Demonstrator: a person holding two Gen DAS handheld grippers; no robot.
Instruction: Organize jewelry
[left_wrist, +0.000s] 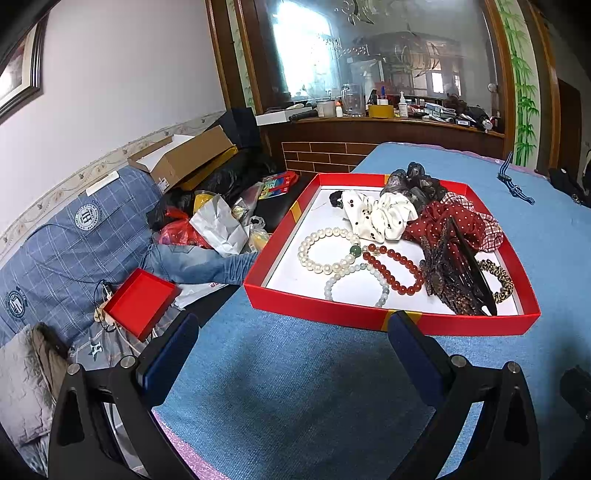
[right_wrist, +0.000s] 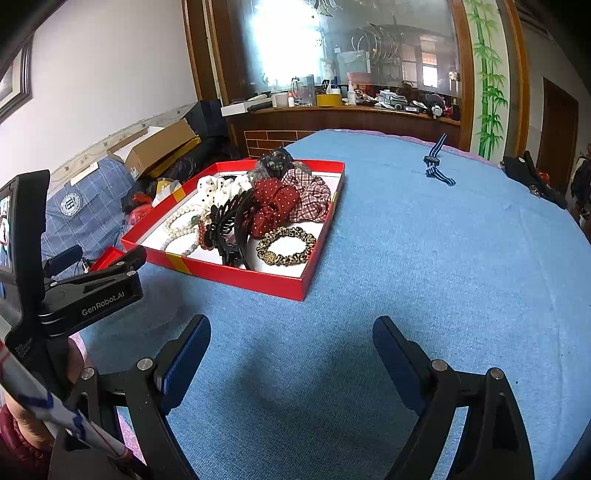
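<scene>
A red tray (left_wrist: 325, 314) (right_wrist: 236, 275) with a white floor sits on the blue table. It holds a pearl bracelet (left_wrist: 325, 251), a pale bead bracelet (left_wrist: 356, 286), a red bead bracelet (left_wrist: 397, 267), a white dotted scrunchie (left_wrist: 376, 216), a red dotted scrunchie (right_wrist: 275, 203), a leopard scrunchie (right_wrist: 286, 245) and a black hair claw (right_wrist: 229, 225). My left gripper (left_wrist: 295, 332) is open and empty just in front of the tray. My right gripper (right_wrist: 291, 336) is open and empty over bare cloth, right of the tray.
A striped blue band (right_wrist: 437, 162) lies far back on the table. A small red box (left_wrist: 140, 302) lies on a cluttered sofa to the left. A wooden counter with bottles (left_wrist: 369, 110) stands behind. The left gripper's body (right_wrist: 74, 291) shows at left.
</scene>
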